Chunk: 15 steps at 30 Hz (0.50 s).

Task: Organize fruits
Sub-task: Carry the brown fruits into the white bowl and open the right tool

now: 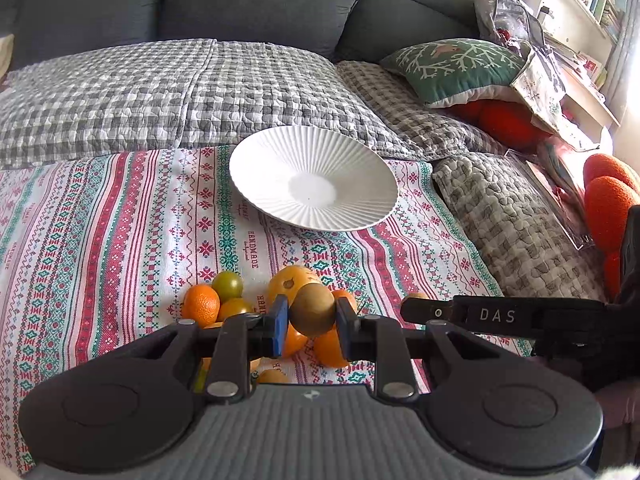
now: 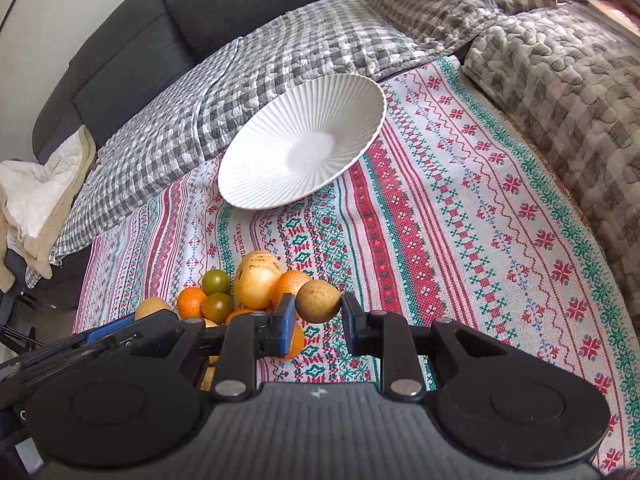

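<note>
A heap of fruit lies on the patterned cloth: oranges [image 1: 201, 305], green tomatoes [image 1: 227, 285] and a big yellow fruit [image 1: 291, 280]. My left gripper [image 1: 311, 317] is shut on a brown kiwi [image 1: 313, 311] above the heap. My right gripper [image 2: 319, 307] is shut on another brown kiwi [image 2: 319, 301] at the heap's right edge. In the right wrist view the heap shows an orange [image 2: 191, 301], tomatoes [image 2: 216, 281] and the yellow fruit [image 2: 258, 284]. An empty white ribbed plate [image 1: 280, 160] [image 2: 260, 184] sits beyond the heap.
The patterned cloth [image 1: 100, 240] covers a sofa seat with grey checked quilts [image 1: 160, 92] behind. A green cushion [image 1: 456, 68], orange cushions [image 1: 608, 200] and books lie at the right. The right gripper's arm [image 1: 520, 320] shows beside my left gripper.
</note>
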Motion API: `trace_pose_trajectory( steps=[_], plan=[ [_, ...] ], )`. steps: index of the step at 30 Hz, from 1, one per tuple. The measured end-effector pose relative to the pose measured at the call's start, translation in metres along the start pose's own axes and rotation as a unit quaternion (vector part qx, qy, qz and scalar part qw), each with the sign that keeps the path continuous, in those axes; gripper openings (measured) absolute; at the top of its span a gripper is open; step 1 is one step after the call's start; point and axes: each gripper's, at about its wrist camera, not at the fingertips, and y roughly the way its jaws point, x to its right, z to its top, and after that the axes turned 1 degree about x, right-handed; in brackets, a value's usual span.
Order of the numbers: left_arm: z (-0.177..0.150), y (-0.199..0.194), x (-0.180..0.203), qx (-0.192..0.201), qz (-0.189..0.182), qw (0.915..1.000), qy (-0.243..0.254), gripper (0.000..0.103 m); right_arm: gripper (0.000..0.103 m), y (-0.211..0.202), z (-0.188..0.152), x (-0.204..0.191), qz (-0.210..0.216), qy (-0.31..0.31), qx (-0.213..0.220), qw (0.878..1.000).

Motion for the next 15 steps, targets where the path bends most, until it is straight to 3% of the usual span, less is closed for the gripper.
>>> trace_pose_trajectory(
  steps=[9, 15],
  plan=[
    [0.046, 0.052, 0.008, 0.019, -0.002, 0.9994, 0.029, 0.012, 0.022, 0.017, 0.054, 0.019, 0.035, 0.05, 0.048, 0.997],
    [0.06, 0.09, 0.009, 0.046, -0.003, 0.9966, 0.069, 0.012, 0.022, 0.049, 0.074, 0.01, 0.046, 0.024, 0.061, 0.997]
  ],
)
